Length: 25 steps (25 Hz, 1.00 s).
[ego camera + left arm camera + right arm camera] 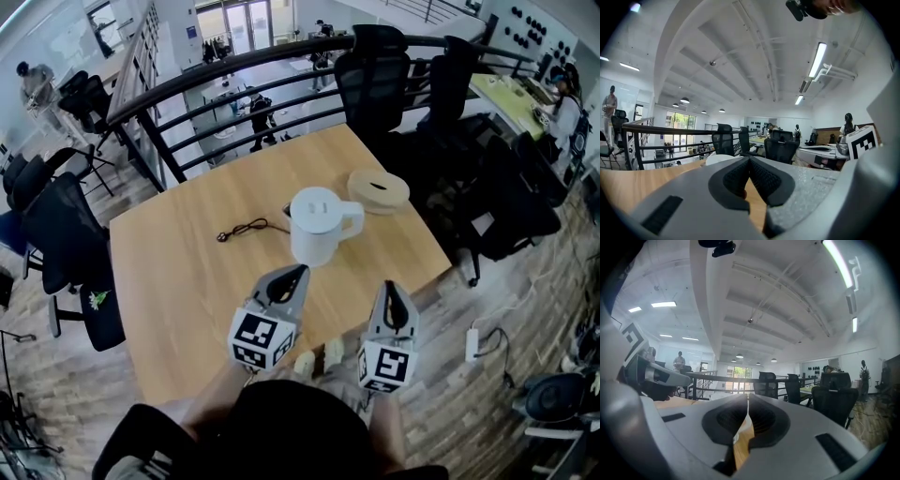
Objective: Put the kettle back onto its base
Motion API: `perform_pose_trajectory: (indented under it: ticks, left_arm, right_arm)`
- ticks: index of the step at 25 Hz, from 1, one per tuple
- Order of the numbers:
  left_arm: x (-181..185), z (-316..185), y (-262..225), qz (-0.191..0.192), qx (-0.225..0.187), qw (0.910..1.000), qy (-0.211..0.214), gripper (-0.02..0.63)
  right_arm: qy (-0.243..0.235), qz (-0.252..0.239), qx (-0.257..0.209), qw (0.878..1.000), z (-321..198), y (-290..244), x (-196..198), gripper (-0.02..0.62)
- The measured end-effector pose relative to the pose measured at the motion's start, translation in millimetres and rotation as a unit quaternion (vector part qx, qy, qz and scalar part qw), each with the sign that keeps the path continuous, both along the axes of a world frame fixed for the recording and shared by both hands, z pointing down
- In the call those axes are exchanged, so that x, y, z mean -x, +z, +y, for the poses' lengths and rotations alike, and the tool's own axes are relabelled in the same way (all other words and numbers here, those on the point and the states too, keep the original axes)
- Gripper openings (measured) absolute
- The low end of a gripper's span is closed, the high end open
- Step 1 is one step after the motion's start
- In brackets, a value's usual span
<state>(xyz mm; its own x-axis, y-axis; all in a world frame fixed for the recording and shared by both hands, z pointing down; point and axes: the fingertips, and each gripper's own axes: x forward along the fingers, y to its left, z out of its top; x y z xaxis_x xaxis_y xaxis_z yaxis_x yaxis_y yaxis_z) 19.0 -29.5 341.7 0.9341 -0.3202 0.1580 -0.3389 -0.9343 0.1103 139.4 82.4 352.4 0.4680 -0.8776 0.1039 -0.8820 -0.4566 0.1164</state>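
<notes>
Presently: tabletop [187, 281], wood, carries every task item. The kettle [317, 225] is white, lidded and upright near the middle, with its handle turned right; it is not on its base. The base [379, 190], judged to be the round tan disc, lies just beyond the kettle's handle side, and whether they touch cannot be told. The left gripper [298, 270] and right gripper [388, 286] are both at the near edge, pointing at the kettle, with fingers pressed together on nothing. Risks: the fingers must spread before any grasp. A pinch on the handle alone could let the kettle swing or tip, since its fill is unknown. An off-centre set-down would leave it tilted on the disc's rim, and a nudge could slide the light disc toward the far right edge. A black cord [246, 228] lies left of the kettle, one end running toward it, and may snag or drag if attached. The railing [234, 80] and chairs [370, 70] stand beyond the tabletop, clear of the work. Nothing lies between the grippers and the kettle.
</notes>
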Motion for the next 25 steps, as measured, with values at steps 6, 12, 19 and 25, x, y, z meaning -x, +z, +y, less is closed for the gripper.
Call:
perform_pose_trajectory:
  ticks: [6,12,19,25]
  left_arm:
    - [1.3,1.0,2.0,-0.002,0.001,1.0,0.0,-0.002]
    - [1.8,1.3,3.5,-0.002,0.001,1.0,0.0,-0.002]
    - [0.0,1.9,1.1,0.0,0.002,1.0,0.0,-0.002]
    - [-1.5,2.2,0.6,0.002,0.002,1.0,-0.001,-0.002]
  right_arm:
    - [-0.006,-0.001,-0.01,1.0,-1.0,0.7,3.2,-0.002]
    - [-0.008,0.002,-0.016,1.0,-1.4,0.6,3.3,-0.002]
    - [-0.005,0.001,-0.003,1.0,1.2,0.4,0.5,-0.003]
    - [-0.009,-0.002,-0.009,1.0,-1.7,-3.6,0.7,-0.005]
